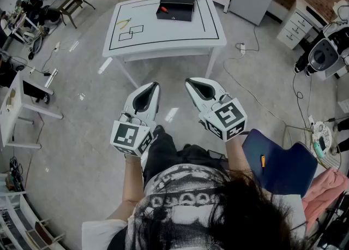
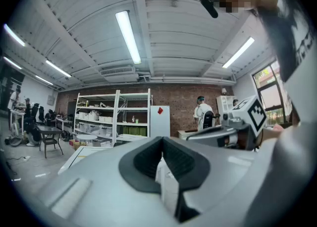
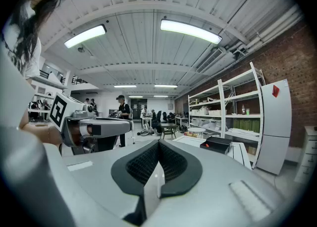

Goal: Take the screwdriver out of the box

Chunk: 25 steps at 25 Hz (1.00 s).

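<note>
A black open box (image 1: pixel 175 6) stands at the far side of a white table (image 1: pixel 163 39), a few steps ahead of me. A red-handled screwdriver (image 1: pixel 162 9) lies in its left part. The right gripper view also has the box (image 3: pixel 216 144) far off, with a red speck of the screwdriver (image 3: pixel 206 145) at its rim. Both grippers are held side by side at waist height over the floor, well short of the table. The left gripper (image 1: pixel 156 84) (image 2: pixel 162 144) is shut and holds nothing. So is the right gripper (image 1: pixel 187 81) (image 3: pixel 158 144).
Yellow-handled pliers (image 1: pixel 124 23) lie on the table's left side near taped rectangles. A blue chair (image 1: pixel 278 164) stands close at my right, a small desk (image 1: pixel 22 101) at my left. Cables run over the floor. A person (image 2: pixel 203 114) stands by the brick wall.
</note>
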### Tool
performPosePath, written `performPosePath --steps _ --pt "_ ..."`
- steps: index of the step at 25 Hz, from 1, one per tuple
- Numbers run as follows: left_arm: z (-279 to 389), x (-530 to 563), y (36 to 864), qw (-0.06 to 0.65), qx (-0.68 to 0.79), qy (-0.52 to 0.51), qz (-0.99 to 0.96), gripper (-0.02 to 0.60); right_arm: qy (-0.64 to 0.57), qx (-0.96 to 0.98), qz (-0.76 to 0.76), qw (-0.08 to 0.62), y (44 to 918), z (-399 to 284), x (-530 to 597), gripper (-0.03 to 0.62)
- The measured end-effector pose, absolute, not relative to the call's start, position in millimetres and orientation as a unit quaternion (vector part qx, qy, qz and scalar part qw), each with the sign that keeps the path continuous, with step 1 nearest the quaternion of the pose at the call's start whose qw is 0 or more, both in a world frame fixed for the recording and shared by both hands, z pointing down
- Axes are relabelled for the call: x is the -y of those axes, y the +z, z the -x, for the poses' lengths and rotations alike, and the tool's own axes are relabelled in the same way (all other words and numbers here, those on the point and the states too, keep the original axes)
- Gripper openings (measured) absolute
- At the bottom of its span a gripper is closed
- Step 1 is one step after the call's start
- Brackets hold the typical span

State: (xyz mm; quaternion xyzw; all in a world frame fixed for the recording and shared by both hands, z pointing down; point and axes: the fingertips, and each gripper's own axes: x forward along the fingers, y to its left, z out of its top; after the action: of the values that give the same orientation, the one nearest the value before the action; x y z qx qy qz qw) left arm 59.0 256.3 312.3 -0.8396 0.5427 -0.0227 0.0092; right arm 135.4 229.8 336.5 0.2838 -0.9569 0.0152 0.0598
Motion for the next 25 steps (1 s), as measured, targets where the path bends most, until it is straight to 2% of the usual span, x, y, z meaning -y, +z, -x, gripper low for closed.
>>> performPosePath --steps 17,25 --pt "-61.3 -227.6 319.6 0.006 -0.537 -0.044 0.843 0.0 0.036 0.954 -0.295 0.049 351.2 -142.2 -194.4 -0.005" --pt "-37.2 -180.5 331.3 -0.004 -0.54 -0.045 0.84 0.0 0.05 0.951 -0.297 0.061 366.6 -125.4 -146.9 -0.005"
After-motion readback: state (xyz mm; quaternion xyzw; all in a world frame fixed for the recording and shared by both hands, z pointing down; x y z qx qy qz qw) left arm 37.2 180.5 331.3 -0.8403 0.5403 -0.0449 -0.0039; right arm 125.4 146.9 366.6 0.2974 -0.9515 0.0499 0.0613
